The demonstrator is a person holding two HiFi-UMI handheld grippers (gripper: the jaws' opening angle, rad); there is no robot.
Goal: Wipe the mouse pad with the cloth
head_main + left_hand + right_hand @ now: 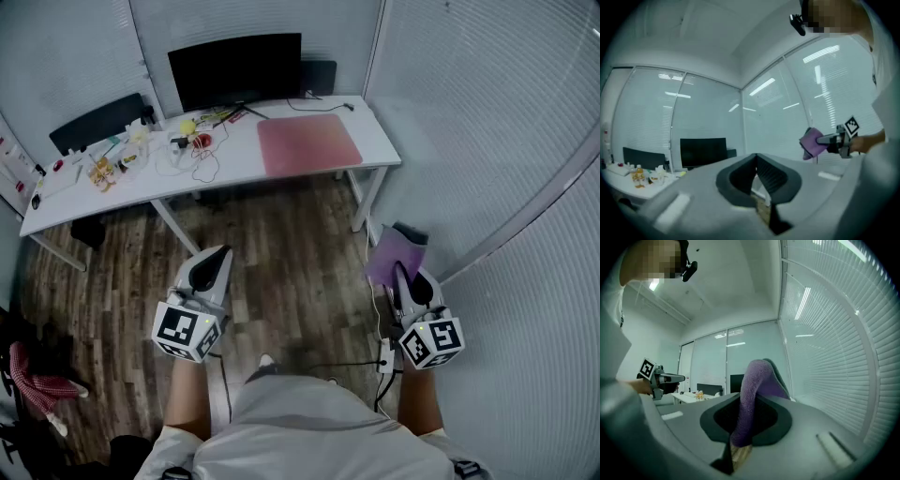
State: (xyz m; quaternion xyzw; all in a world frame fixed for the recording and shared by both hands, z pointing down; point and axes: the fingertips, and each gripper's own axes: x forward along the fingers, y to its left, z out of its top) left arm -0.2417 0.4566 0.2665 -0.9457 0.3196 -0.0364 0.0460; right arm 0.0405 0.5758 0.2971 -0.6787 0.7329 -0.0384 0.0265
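Right hand-held gripper [401,274] is clamped on the purple cloth [397,251]. The cloth is pinched low between the jaws, and a thick fold of it stands up past the tips. The left hand-held gripper [218,255] carries nothing; its own view shows its jaws brought together at the tips.

The pink mouse pad [309,143] lies flat on the right part of the white surface [239,161]. It is well apart from both hand-held grippers, with a stretch of wooden floor [281,234] between. Wiping has not begun; the step in hand looks like bringing the cloth to the pad.

To do it well:
- Come right up to the surface, so that the reach is short.
- Lower the right hand-held gripper until the free fold, not the hard jaw tips, meets the pad.
- Draw long overlapping strokes from the far edge to the near edge.
- The grip seems deep enough to hold under drag, but press lightly so the cloth is not pulled out.
- The closed left hand-held gripper could rest on a corner of the pad to stop it sliding.

A thin cable [323,105] runs just behind the pad, and small clutter [192,141] sits to its left in front of a dark monitor [234,67]. Strokes should stop short of both.

No writing or brand can be read. The marker cubes [431,342] show only black-and-white squares, and the items at the surface's left end are too small to make out.
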